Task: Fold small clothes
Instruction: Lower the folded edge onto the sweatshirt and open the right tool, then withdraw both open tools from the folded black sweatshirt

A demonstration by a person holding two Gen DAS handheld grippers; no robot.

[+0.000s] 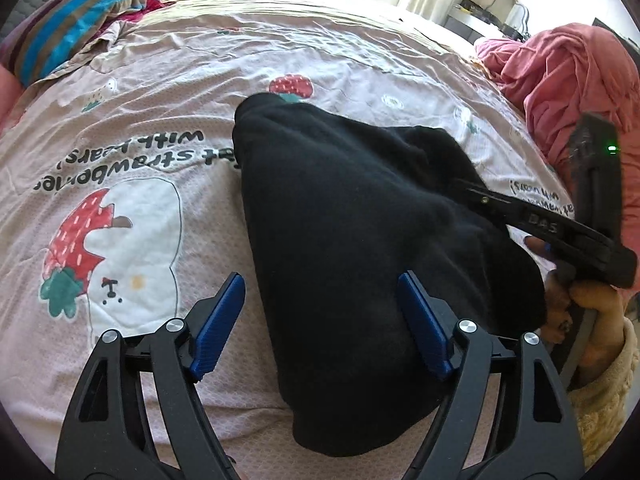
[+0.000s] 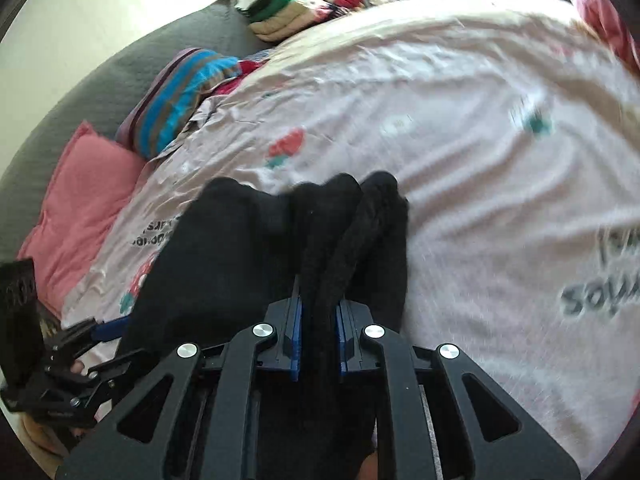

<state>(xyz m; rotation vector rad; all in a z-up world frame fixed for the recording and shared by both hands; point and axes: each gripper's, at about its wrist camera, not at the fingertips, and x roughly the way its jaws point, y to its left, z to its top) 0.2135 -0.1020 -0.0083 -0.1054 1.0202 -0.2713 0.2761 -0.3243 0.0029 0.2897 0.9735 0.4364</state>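
A small black garment (image 1: 360, 248) lies bunched on the pink strawberry-print bedspread (image 1: 160, 92). My left gripper (image 1: 320, 320) is open, its blue pads (image 1: 224, 320) spread wide just over the garment's near left edge, holding nothing. My right gripper (image 2: 318, 336) is shut on a fold of the black garment (image 2: 256, 248), which bunches up between the blue pads (image 2: 297, 340) and drapes forward. In the left wrist view the right gripper's body (image 1: 560, 232) reaches in from the right at the garment's far right edge.
A striped blue and brown pillow (image 1: 76, 20) and a pink pillow (image 2: 84, 204) lie at the bed's left. A pink cloth heap (image 1: 568, 76) sits at the right. Folded clothes (image 2: 296, 12) are stacked at the far end by a grey headboard (image 2: 132, 80).
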